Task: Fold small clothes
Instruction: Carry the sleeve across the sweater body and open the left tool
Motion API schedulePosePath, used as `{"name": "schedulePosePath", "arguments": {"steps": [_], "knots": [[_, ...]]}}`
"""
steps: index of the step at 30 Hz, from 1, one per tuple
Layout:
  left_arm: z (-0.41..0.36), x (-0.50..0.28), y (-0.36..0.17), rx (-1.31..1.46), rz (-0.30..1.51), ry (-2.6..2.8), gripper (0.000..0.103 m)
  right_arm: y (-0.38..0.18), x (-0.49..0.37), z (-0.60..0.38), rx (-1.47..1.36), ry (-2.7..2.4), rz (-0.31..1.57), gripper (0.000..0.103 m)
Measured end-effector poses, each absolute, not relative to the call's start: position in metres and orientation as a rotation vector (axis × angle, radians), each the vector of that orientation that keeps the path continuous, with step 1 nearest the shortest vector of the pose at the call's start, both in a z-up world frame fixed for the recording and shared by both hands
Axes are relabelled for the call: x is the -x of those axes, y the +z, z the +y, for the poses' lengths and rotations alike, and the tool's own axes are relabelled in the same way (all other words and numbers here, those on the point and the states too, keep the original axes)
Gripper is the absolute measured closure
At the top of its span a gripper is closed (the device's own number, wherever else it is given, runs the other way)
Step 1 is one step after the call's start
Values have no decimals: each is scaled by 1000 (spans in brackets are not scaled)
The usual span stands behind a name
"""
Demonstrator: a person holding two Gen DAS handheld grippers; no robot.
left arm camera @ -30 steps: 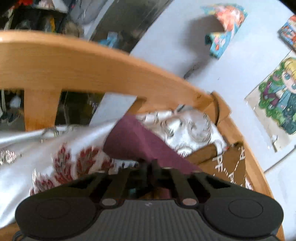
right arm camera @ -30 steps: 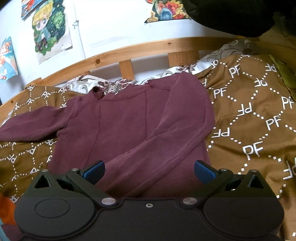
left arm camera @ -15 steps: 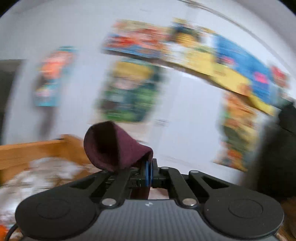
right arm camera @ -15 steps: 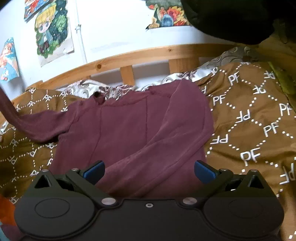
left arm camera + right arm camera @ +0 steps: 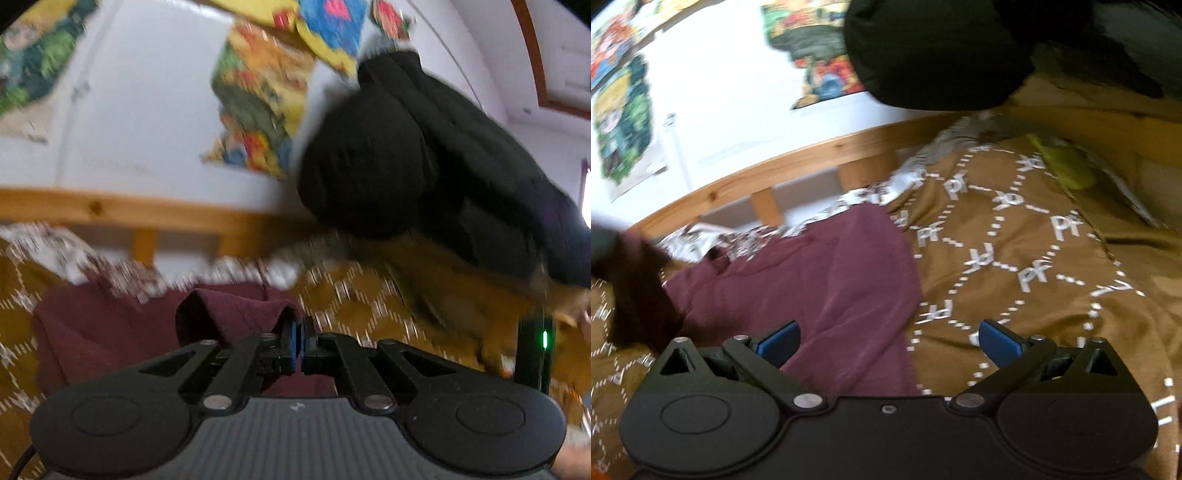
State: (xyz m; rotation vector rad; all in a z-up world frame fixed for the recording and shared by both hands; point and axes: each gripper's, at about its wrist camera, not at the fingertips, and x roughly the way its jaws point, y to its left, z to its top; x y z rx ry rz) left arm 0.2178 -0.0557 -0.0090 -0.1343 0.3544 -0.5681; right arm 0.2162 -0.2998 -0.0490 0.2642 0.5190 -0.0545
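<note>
A maroon long-sleeved top (image 5: 820, 291) lies spread on a brown patterned bedspread (image 5: 1034, 258). My left gripper (image 5: 297, 341) is shut on the top's sleeve cuff (image 5: 236, 314) and holds it lifted over the top's body (image 5: 92, 332). In the right wrist view the lifted sleeve (image 5: 639, 295) hangs blurred at the far left. My right gripper (image 5: 888, 339) is open and empty, low over the top's right edge, one finger above the cloth and the other above the bedspread.
A wooden bed rail (image 5: 812, 155) runs along the far side, below a white wall with posters (image 5: 624, 122). A black garment (image 5: 942, 55) hangs at the upper right. A yellow-green item (image 5: 1063, 166) lies by the bed's far right edge.
My left gripper has lifted the sleeve cuff off the bed's left side and swung it right, over the top's body. My right gripper has shifted a little to the right.
</note>
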Motion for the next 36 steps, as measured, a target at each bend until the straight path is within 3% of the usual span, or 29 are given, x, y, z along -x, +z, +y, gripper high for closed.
{"name": "schedulePosePath", "arguments": {"steps": [8, 10, 12, 18, 22, 26, 28, 32, 36], "knots": [[-57, -223, -41, 118, 487, -610, 98, -56, -222, -322, -328, -146, 538, 1], [-53, -226, -37, 126, 514, -621, 82, -58, -223, -322, -326, -144, 548, 1], [-51, -225, -36, 137, 534, -638, 55, -60, -224, -320, -322, -137, 557, 1], [-59, -216, -34, 53, 545, -734, 46, -64, -227, -317, -318, -123, 581, 1], [-73, -213, -40, -77, 641, -836, 24, -66, -228, -317, -316, -125, 600, 1], [-78, -212, -48, -126, 729, -856, 16, -69, -229, -320, -322, -136, 619, 1], [-74, -213, -46, -78, 761, -861, 0, -70, -230, -321, -326, -138, 625, 1], [-60, -225, -49, 126, 944, -991, 0, -73, -231, -321, -316, -127, 640, 1], [-52, -220, -48, 151, 965, -974, 0, -75, -232, -320, -311, -119, 646, 1]]}}
